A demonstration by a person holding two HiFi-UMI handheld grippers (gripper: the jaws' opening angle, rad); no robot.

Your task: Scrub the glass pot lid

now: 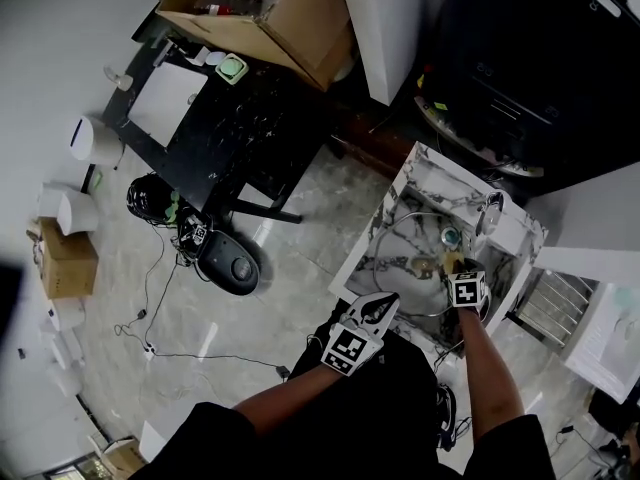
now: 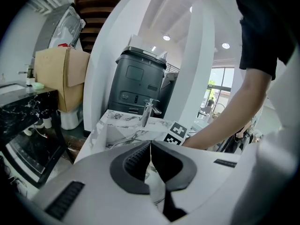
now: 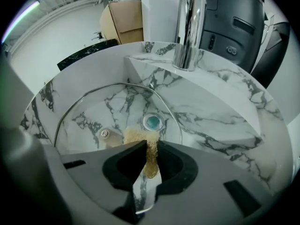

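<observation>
The glass pot lid (image 3: 89, 114) lies flat in the marble sink (image 3: 225, 102), its metal rim curving round and its small knob (image 3: 104, 133) showing left of my jaws. In the head view the lid (image 1: 405, 250) fills the basin. My right gripper (image 3: 150, 146) hangs low over the lid, shut on a tan scrub pad (image 3: 133, 136) that presses on the glass near the drain (image 3: 152, 122). In the head view the right gripper (image 1: 455, 268) reaches into the basin. My left gripper (image 2: 150, 144) is shut with nothing in it, held outside the sink's near-left corner (image 1: 378, 310).
A chrome faucet (image 3: 190, 27) stands at the sink's far rim (image 1: 491, 211). Behind it is a dark appliance (image 1: 540, 58). Left of the sink are a black table (image 1: 215, 133), an open cardboard box (image 1: 270, 13), and a round black device (image 1: 232, 264) with cables on the floor.
</observation>
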